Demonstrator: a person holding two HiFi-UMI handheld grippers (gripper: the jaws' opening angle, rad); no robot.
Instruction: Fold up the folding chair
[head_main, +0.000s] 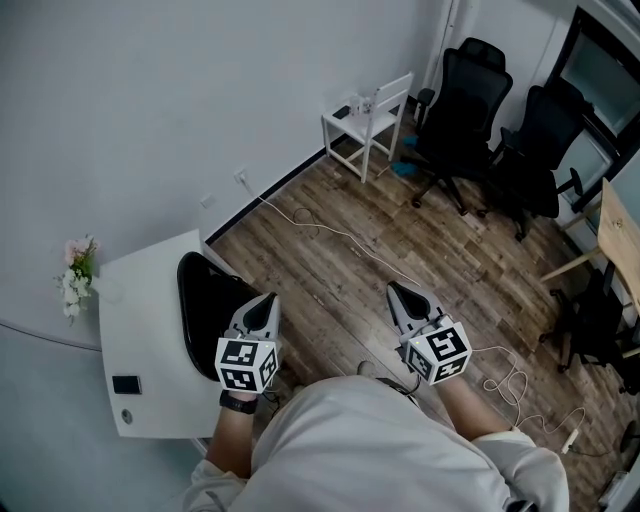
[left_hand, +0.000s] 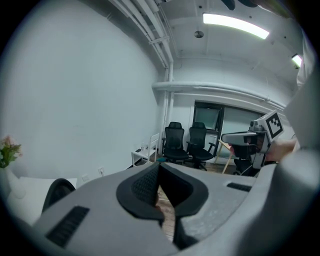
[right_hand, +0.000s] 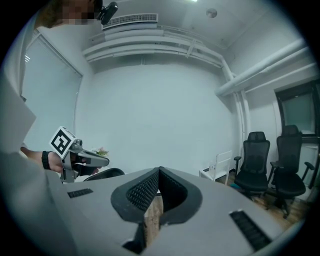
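Observation:
A white folding chair (head_main: 372, 118) stands open against the far wall, with small items on its seat. It also shows far off as the white chair (left_hand: 146, 151) in the left gripper view and the white chair (right_hand: 218, 170) in the right gripper view. My left gripper (head_main: 266, 304) and right gripper (head_main: 397, 294) hang side by side over the wooden floor, well short of the chair. Both are shut with nothing between the jaws. The left gripper's own tips (left_hand: 159, 165) meet, as do the right gripper's tips (right_hand: 159, 172).
Two black office chairs (head_main: 462, 112) (head_main: 535, 150) stand to the right of the folding chair. A white table (head_main: 150, 340) with a black chair back (head_main: 203, 300) and flowers (head_main: 76, 274) sits close on the left. A white cable (head_main: 340, 236) trails across the floor. A wooden desk (head_main: 620, 240) is at the right.

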